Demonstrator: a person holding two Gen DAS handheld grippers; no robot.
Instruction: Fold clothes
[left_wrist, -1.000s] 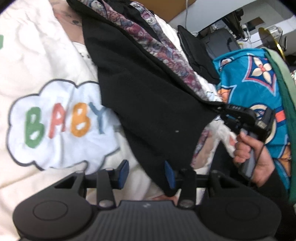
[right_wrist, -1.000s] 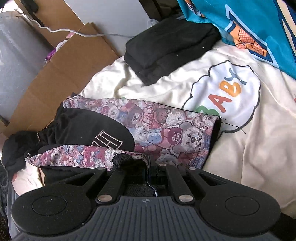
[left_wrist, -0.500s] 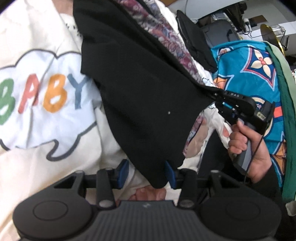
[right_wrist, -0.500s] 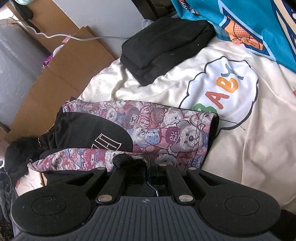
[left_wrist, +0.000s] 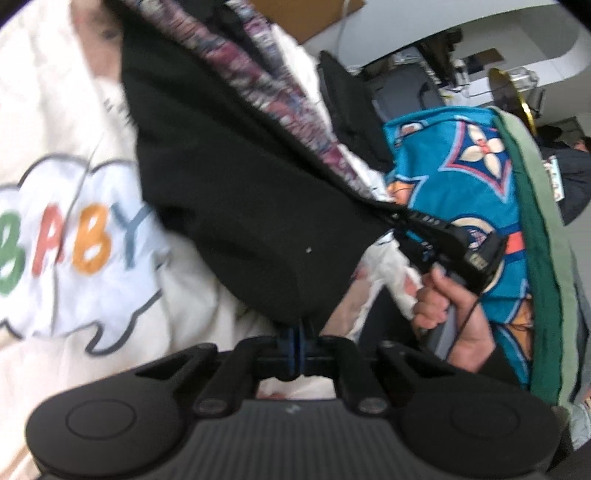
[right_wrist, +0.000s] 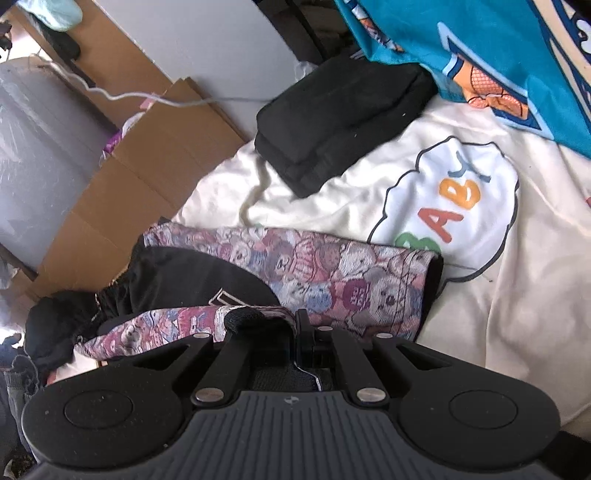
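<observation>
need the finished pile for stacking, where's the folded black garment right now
In the right wrist view the folded black garment lies at upper centre on the cream BABY blanket, just left of the teal patterned fabric and beyond the bear-print garment.

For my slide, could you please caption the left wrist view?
Left gripper and right gripper each pinch a corner of the black garment above the blanket.

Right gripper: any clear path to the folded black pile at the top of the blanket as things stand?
Probably not yet. The right gripper is shut on the bear-print garment, which lies between it and the folded black pile. Past the garment, only bare blanket shows.
</observation>
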